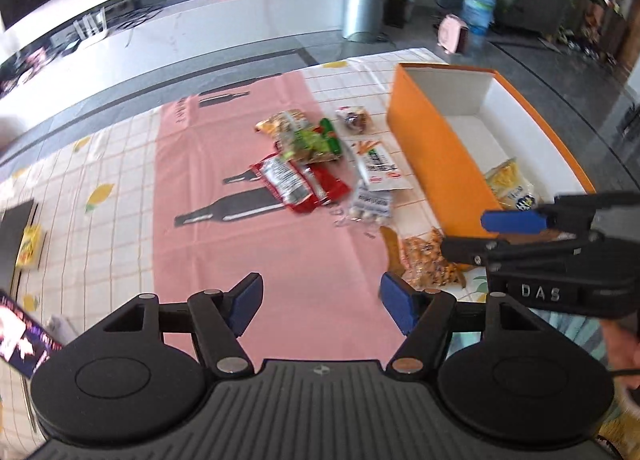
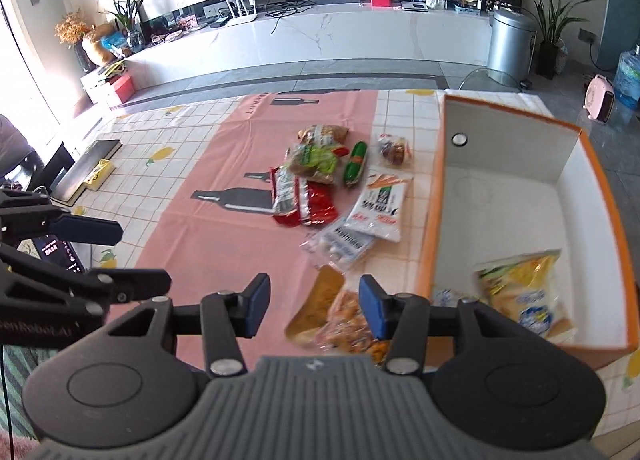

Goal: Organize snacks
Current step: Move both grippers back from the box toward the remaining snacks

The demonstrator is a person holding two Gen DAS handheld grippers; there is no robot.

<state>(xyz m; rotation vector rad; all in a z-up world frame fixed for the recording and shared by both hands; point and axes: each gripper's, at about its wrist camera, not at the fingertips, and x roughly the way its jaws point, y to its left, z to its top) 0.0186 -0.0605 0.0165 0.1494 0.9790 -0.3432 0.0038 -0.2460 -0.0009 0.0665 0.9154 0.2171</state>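
Hand-held gripper wide open, empty

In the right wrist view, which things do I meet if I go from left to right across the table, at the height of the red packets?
Phone → red packets → white packet with carrot picture → orange box → yellow snack bag inside the box.
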